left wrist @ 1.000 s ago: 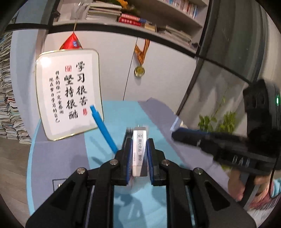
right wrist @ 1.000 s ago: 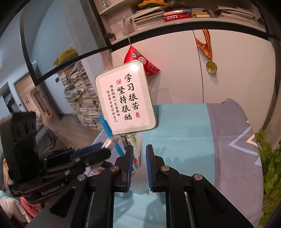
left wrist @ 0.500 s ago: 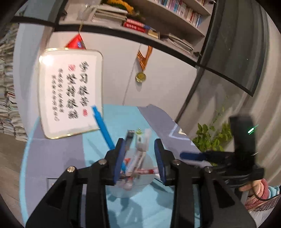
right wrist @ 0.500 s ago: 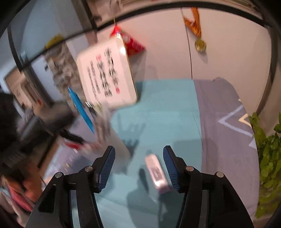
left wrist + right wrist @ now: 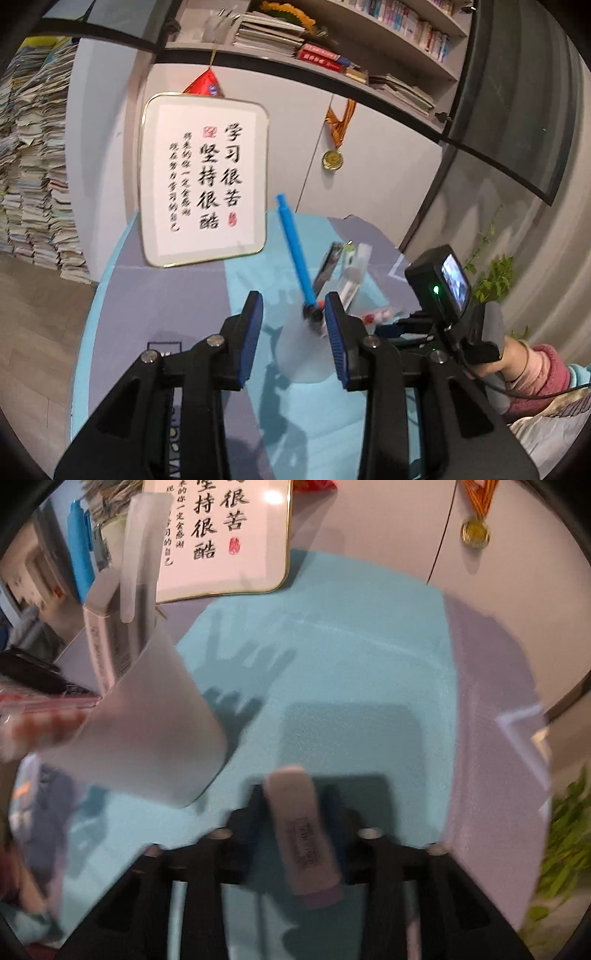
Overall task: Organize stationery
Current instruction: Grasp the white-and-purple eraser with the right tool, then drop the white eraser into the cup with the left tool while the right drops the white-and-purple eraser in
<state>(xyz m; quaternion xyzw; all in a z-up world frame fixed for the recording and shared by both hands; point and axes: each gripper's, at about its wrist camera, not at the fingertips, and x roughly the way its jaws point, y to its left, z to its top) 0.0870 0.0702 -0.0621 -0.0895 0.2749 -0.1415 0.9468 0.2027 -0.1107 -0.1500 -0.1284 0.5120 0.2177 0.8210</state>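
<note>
A frosted translucent cup (image 5: 306, 350) stands on the table and holds a blue pen (image 5: 293, 247), a boxed eraser (image 5: 352, 280) and other small items. My left gripper (image 5: 293, 336) is open, its blue pads either side of the cup, apart from it. In the right wrist view the cup (image 5: 147, 731) is at the left with the pen (image 5: 79, 561) and box (image 5: 107, 638) in it. A white eraser in a sleeve (image 5: 303, 830) lies between the fingers of my right gripper (image 5: 291, 808); the view is blurred, so whether the jaws grip it is unclear.
A framed calligraphy board (image 5: 203, 181) leans against the wall behind the cup. The table has a teal and grey cloth (image 5: 351, 664). A gold medal (image 5: 332, 158) hangs on the wall. A green plant (image 5: 491, 273) stands at the right. Stacked books (image 5: 29, 166) fill the left.
My left gripper let go of the boxed eraser, which now stands in the cup, and opened wide. My right gripper opened, swung down to the table, and now has the loose eraser between its fingers.
</note>
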